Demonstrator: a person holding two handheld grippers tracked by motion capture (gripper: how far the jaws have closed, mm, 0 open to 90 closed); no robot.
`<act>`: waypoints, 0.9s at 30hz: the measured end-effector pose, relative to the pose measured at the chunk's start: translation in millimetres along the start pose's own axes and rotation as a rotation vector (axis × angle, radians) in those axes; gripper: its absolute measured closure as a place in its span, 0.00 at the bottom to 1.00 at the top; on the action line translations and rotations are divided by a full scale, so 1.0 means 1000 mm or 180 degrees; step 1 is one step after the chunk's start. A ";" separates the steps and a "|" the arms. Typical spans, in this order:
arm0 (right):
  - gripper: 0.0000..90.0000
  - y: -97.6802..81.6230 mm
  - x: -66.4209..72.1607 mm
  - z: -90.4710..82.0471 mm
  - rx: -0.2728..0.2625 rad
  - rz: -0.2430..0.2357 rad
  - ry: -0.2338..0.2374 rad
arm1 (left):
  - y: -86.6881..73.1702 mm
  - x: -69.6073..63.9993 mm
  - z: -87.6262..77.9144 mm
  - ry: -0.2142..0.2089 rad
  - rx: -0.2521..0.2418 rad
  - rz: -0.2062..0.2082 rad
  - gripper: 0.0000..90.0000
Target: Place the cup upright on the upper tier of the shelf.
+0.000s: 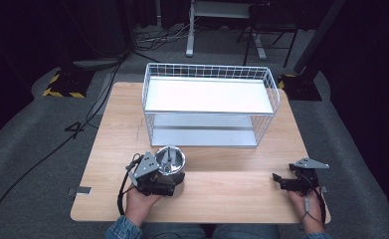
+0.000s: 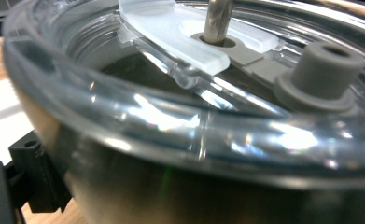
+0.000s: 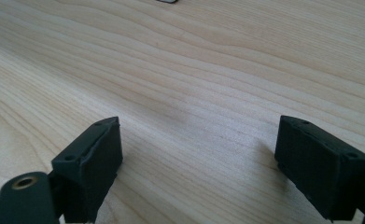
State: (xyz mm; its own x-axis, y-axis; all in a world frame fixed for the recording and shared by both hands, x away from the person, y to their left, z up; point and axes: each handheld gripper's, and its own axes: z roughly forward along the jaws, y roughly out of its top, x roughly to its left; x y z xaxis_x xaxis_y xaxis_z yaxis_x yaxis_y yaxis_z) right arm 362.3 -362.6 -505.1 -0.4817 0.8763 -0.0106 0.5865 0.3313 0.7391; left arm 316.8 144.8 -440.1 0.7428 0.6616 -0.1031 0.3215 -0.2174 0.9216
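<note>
The pot [image 1: 169, 159], shiny steel under a clear lid with a grey knob, sits on the table [image 1: 232, 199] just before the wire rack [image 1: 207, 71]. My left tongs [image 1: 174, 178] clamp its side; the right tongs [image 3: 199, 154] gape over bare wood. Grip step, I reckon. Next: lift it level and up to a shelf.

Bare table [image 1: 232, 186] lies open between the tools; wire rack [image 1: 209, 104] blocks behind.

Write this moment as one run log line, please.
left claw: at lidded steel pot, grip unclear | right claw: open, over table | wire rack: behind pot
</note>
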 end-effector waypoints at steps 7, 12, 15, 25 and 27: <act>0.17 0.000 0.000 0.000 0.0001 0.0002 0.0006 | 0.016 0.002 -0.007 -0.0010 0.0022 0.0032 0.03; 0.17 0.000 0.000 0.000 0.0001 0.0003 0.0007 | 0.031 0.004 -0.013 -0.0073 0.0006 -0.0008 0.03; 0.17 0.000 0.000 0.000 0.0001 0.0002 0.0007 | 0.042 0.004 -0.016 -0.0077 0.0014 0.0021 0.03; 0.17 0.000 0.000 0.000 0.0002 0.0001 0.0010 | 0.070 0.009 -0.022 -0.0092 0.0033 0.0047 0.03; 0.17 0.000 0.000 0.000 0.0001 0.0002 0.0006 | 0.080 0.010 -0.024 -0.0101 0.0012 0.0083 0.03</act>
State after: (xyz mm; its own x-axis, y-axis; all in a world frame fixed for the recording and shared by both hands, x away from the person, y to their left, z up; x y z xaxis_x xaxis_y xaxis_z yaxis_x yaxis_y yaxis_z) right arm 362.4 -362.7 -505.1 -0.4825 0.8759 -0.0088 0.5871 0.3308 0.7388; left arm 335.8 151.3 -358.0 0.7690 0.6327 -0.0909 0.3040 -0.2369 0.9227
